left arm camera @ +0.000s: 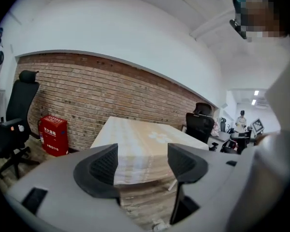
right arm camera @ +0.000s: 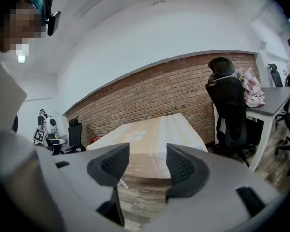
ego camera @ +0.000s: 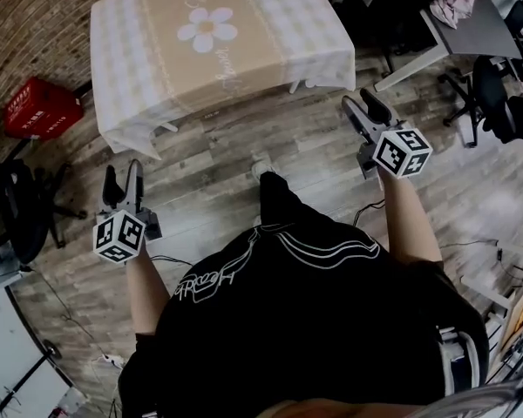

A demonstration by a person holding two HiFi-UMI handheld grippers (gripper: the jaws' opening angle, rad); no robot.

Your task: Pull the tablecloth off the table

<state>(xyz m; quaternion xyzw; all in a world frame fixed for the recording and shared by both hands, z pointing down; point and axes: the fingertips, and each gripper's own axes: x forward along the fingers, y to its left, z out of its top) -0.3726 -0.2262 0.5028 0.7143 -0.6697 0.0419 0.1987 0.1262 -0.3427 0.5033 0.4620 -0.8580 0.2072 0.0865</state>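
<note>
A beige tablecloth (ego camera: 218,42) with pale checked borders and a white daisy print covers a small table ahead of me, hanging over its edges. The same tablecloth (left arm camera: 135,144) shows beyond the jaws in the left gripper view, and the tablecloth (right arm camera: 154,134) also lies ahead in the right gripper view. My left gripper (ego camera: 122,177) hovers over the wooden floor, short of the table's near left corner, jaws open and empty. My right gripper (ego camera: 363,107) is held near the table's near right corner, a little off the cloth, also open with nothing between its fingers.
A red crate (ego camera: 42,107) sits by the brick wall left of the table. Black office chairs (ego camera: 26,216) stand at the left and right (ego camera: 506,103). A grey desk (ego camera: 479,29) is at the back right. Cables run across the floor behind me.
</note>
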